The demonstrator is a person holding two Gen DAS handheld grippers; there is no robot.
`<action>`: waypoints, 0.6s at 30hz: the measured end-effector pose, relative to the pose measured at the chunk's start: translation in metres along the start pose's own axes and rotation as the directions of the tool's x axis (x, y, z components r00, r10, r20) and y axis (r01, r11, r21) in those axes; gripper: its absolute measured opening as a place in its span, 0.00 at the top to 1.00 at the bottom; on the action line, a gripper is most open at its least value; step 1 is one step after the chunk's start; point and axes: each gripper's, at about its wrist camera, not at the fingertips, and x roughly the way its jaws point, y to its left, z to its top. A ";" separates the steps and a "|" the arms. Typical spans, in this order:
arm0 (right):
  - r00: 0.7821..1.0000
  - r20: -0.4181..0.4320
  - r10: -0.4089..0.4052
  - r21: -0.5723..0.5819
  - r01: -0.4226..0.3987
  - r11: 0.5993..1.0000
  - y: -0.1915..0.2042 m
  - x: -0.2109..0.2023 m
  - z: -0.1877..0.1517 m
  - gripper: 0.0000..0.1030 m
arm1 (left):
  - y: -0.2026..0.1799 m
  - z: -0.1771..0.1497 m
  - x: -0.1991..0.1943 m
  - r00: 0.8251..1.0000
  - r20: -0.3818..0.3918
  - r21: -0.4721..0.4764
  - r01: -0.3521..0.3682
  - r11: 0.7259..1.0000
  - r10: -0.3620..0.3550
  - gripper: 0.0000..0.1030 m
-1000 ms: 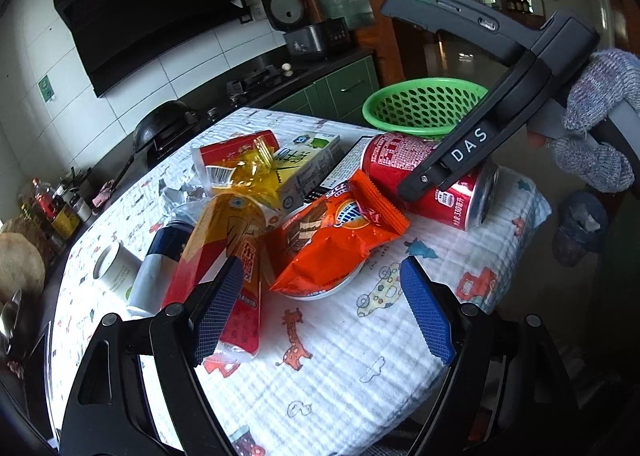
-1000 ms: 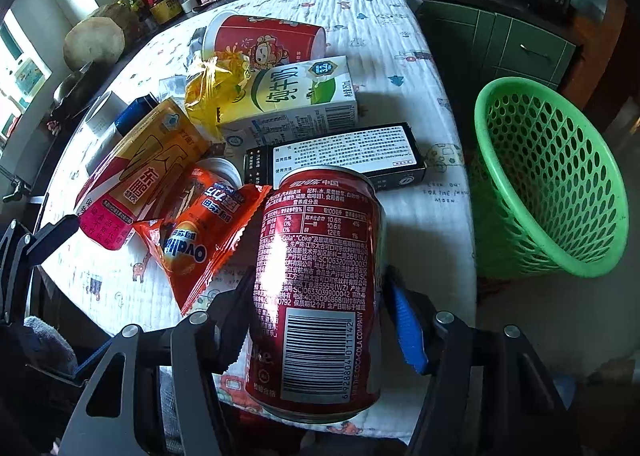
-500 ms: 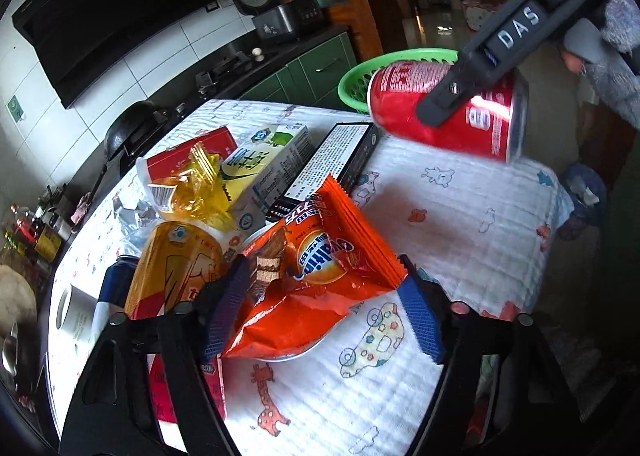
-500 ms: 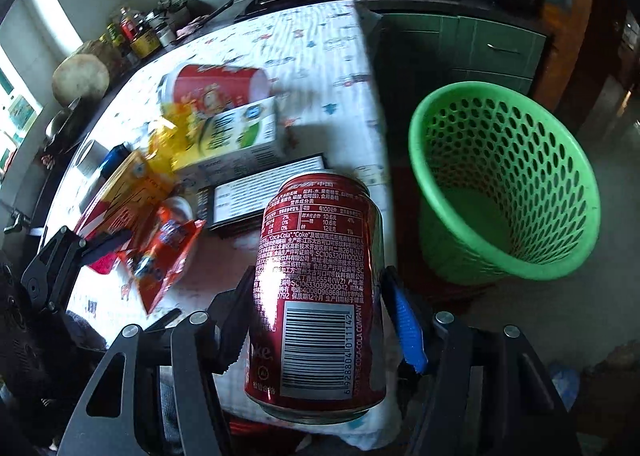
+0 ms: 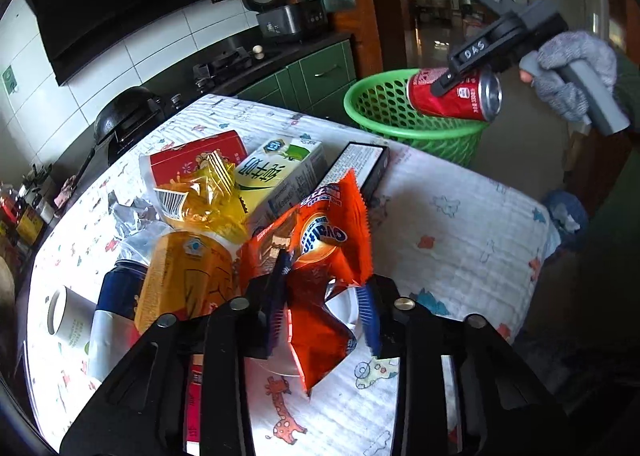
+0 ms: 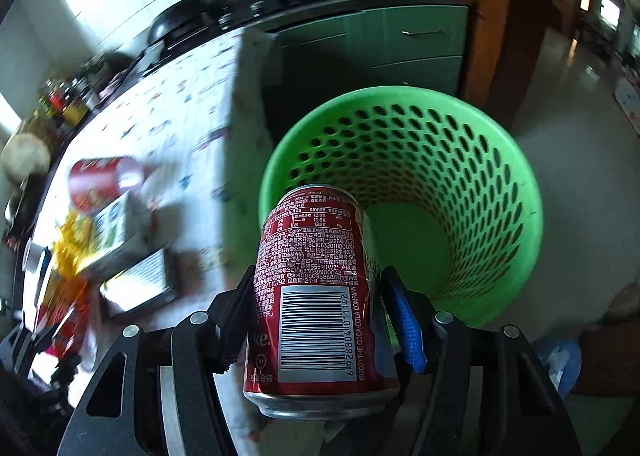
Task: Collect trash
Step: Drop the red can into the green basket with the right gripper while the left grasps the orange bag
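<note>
- Red cola can (image 6: 316, 296) sits clenched between my right tongs (image 6: 320, 320), carried out over the mouth of the green basket (image 6: 492, 224) so a release should drop it straight in.
- Orange snack wrapper (image 5: 328, 256) lies across a white dish (image 5: 340, 310) on the counter (image 5: 460, 232); my left tongs (image 5: 324, 308) are closing around its crumpled lower half, next piece of trash to go, I judge.
- My right wrist tips steeply down, can upright in the grip, gloved hand (image 5: 572, 72) behind it.
- My left tongs angle down toward the heap of cartons and packets.
</note>
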 end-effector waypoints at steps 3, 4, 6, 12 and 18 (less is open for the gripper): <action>1.000 0.005 -0.029 0.049 0.028 0.998 -0.020 0.012 0.012 0.42 | 0.008 0.004 -0.005 1.000 0.008 -0.028 0.012 1.000 -0.011 0.74; 0.999 0.002 -0.032 0.064 0.032 0.997 -0.026 0.017 0.016 0.42 | 0.011 0.005 -0.006 1.000 0.010 -0.039 0.012 0.999 -0.011 0.75; 0.999 -0.004 -0.045 0.087 0.045 0.995 -0.038 0.028 0.024 0.42 | 0.017 0.008 -0.009 1.000 0.015 -0.066 0.021 0.998 -0.020 0.75; 0.995 -0.075 -0.070 0.118 0.078 0.990 -0.058 0.077 0.046 0.42 | 0.033 0.021 -0.021 0.998 0.043 -0.139 0.054 0.989 -0.049 0.84; 0.982 -0.157 -0.103 0.130 0.124 0.984 -0.068 0.124 0.054 0.42 | 0.043 0.035 -0.033 0.993 0.069 -0.185 0.103 0.977 -0.092 0.86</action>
